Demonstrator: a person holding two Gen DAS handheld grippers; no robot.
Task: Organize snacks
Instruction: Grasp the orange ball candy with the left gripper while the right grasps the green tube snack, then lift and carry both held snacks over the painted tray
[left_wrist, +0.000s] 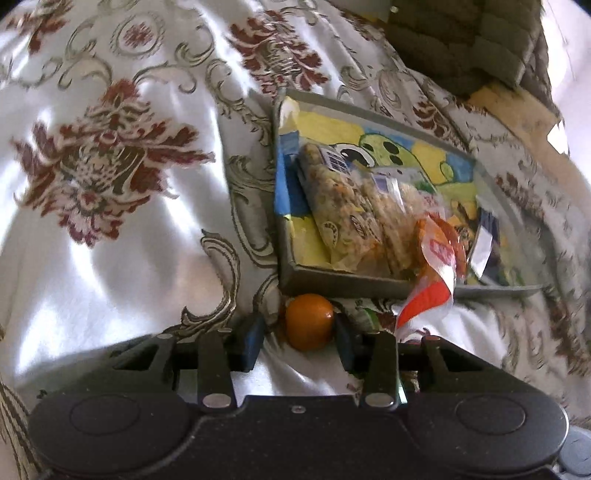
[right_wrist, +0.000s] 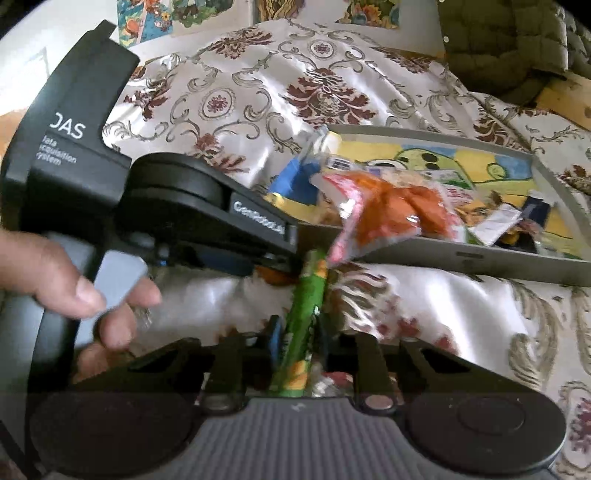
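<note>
The cloth (left_wrist: 122, 206) is glossy white, patterned with dark red floral medallions and grey-olive scrolls. The tray (left_wrist: 343, 286) has grey walls and a cartoon floor of yellow, blue and pale green with black spots. In it lie a clear packet of speckled beige snacks (left_wrist: 354, 210) and an orange, red and white wrapper (right_wrist: 391, 214). The small round fruit (left_wrist: 309, 321) is orange. The slim packet (right_wrist: 304, 325) is bright green with orange patches. Both grippers are black with blue pads.

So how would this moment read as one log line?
left gripper: around orange ball | right gripper: shut on green packet | tray: holds snacks
</note>
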